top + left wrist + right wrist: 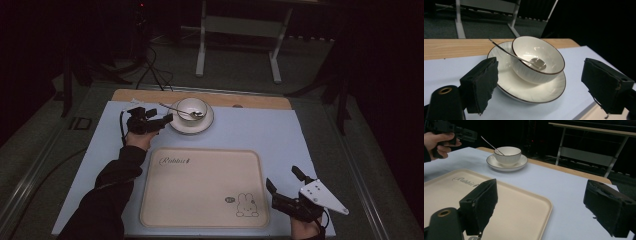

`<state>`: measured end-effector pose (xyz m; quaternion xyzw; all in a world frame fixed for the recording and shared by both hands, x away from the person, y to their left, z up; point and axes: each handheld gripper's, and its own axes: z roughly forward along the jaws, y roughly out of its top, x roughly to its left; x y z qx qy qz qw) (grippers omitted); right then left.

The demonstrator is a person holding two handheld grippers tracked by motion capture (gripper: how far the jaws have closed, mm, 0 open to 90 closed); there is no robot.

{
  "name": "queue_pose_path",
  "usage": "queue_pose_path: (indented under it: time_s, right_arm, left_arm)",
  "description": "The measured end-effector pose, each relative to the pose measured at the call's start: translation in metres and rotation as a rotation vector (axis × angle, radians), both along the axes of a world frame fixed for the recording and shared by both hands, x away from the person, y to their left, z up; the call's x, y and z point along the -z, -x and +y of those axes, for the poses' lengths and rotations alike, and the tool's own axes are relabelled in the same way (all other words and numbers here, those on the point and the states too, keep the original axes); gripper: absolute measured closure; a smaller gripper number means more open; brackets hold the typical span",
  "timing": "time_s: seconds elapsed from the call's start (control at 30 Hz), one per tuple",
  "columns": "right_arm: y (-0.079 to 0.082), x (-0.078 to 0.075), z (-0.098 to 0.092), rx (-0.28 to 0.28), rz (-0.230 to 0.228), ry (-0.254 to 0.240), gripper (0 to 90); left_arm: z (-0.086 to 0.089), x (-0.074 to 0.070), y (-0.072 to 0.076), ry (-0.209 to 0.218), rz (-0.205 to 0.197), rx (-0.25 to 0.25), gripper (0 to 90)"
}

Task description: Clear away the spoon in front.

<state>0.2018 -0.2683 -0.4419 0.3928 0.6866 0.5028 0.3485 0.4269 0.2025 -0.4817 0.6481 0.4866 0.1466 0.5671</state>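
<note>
Left tongs point(167, 119) agape beside plate point(206, 126) rim (untouched).

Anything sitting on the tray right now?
No, the tray is bare in the high view; the bowl with its spoon sits on a plate beyond it.

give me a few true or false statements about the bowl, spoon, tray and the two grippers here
1. The bowl sits on the plate. True.
2. The spoon lies on the tray. False: its head rests inside the bowl, handle leaning over the rim.
3. The left gripper is open, close beside the plate. True.
4. The right gripper is shut on the tray's edge. False: it is open, at the tray's near right corner, holding nothing.
5. The tray is bare of dishes. True.
6. The plate stands on the tray. False: it stands on the pale mat beyond the tray.
</note>
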Motion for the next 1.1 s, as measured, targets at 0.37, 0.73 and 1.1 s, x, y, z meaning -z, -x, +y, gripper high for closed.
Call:
queue_pose_path:
  time_s: [0.37, 0.73, 1.1]
  right_arm:
    - [0.0, 0.0, 0.0, -0.003, 0.003, -0.002, 12.0]
    - [-0.001, 0.001, -0.001, -0.004, 0.012, -0.009, 12.1]
    - [-0.001, 0.001, -0.001, -0.007, 0.015, -0.008, 12.1]
  left_arm:
    - [0.002, 0.011, -0.015, 0.059, 0.058, -0.095, 23.8]
    - [-0.002, 0.014, -0.028, 0.089, 0.081, -0.15, 39.4]
    - [-0.004, 0.016, -0.036, 0.131, 0.093, -0.194, 52.2]
